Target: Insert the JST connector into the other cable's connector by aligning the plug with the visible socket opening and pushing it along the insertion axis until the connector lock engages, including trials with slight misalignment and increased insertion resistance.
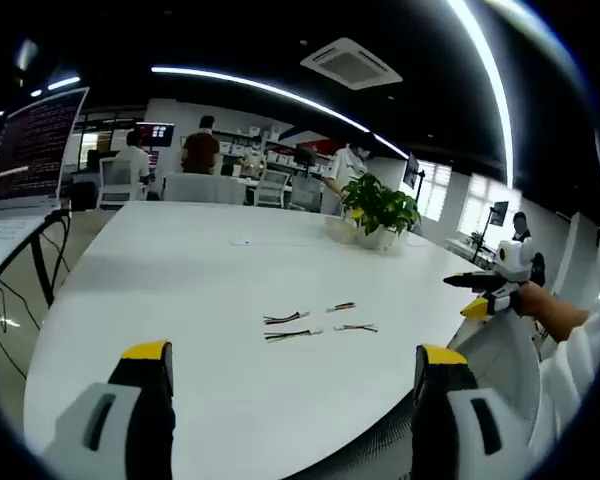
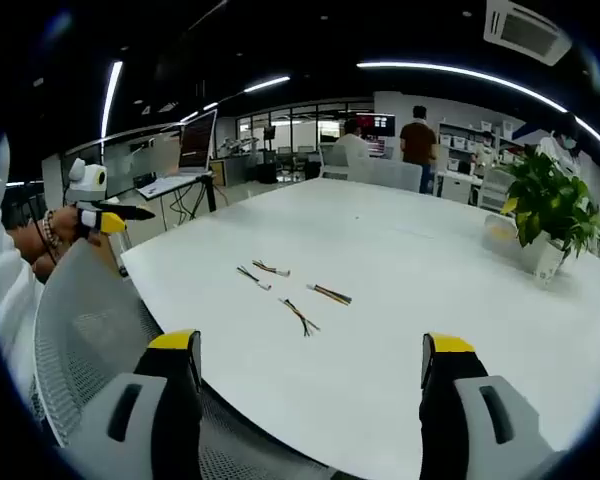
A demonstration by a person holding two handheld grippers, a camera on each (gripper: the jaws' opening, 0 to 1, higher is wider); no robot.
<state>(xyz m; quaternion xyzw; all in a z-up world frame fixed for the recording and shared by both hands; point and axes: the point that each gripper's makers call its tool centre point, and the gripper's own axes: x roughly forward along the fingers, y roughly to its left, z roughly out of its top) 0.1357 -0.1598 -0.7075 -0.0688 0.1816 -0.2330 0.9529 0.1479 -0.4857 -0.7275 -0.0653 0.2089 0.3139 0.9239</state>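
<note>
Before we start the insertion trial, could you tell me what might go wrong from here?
Four short cables lie close together on the white table, so picking a mismatched pair seems possible. Both tools, left and right, are open and far from them; thin cables may slip when pinched.

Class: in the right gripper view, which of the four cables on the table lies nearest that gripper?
The cable lowest in that view, lying closest to the table's near edge; the other three lie farther back.

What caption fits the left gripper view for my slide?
Open left claw held above a white table, four short cables lying untouched ahead, the right claw entering beside a potted plant.
</note>
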